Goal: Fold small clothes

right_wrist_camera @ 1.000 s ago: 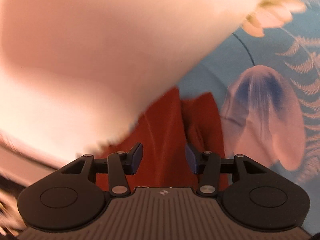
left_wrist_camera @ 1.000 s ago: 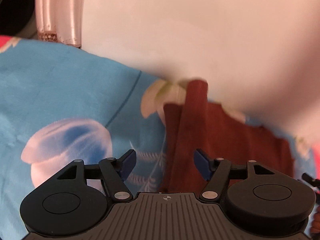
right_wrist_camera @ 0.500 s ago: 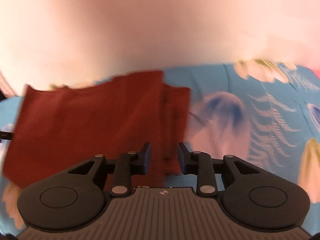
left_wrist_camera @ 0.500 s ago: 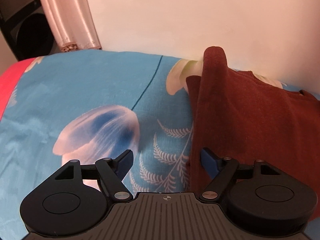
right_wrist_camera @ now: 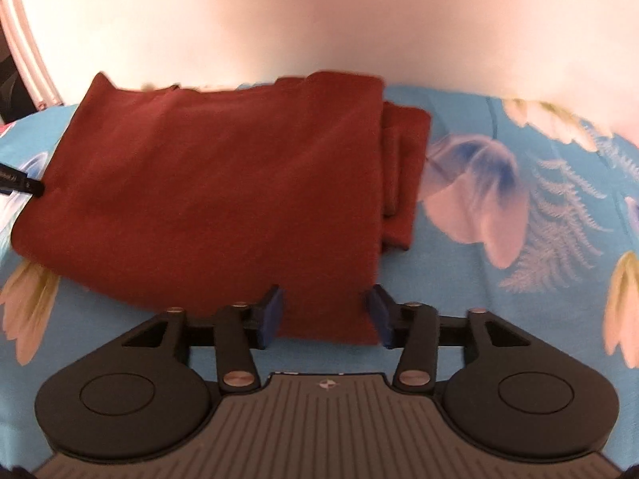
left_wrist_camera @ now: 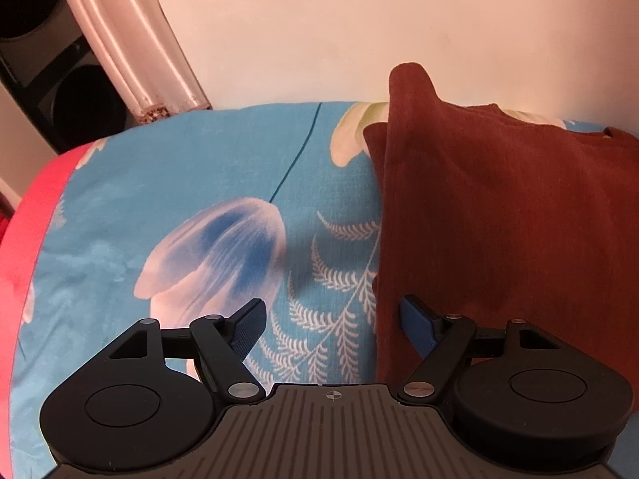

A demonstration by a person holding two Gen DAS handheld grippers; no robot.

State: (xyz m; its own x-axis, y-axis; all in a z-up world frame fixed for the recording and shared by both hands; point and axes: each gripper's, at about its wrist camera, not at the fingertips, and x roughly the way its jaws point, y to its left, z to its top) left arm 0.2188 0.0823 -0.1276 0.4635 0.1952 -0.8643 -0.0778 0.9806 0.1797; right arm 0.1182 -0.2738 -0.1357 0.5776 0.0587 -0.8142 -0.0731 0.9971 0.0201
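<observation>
Both claws stand open. Left claw (left_wrist_camera: pixel 333 325) has its fingers spread wide, with the left edge of the cloth (left_wrist_camera: pixel 499 219) lying between them, close to the right finger. Right claw (right_wrist_camera: pixel 325 313) has its fingers apart around the near corner of the cloth (right_wrist_camera: pixel 223 183); I cannot tell if the pads touch it. The dark red cloth lies folded on the sheet (right_wrist_camera: pixel 499 319), with a narrower folded layer showing at its right side. The sheet is blue with flowers and ferns. A pale wall (left_wrist_camera: pixel 379 24) stands behind it, and a pink curtain (left_wrist_camera: pixel 131 44) hangs at the left.
</observation>
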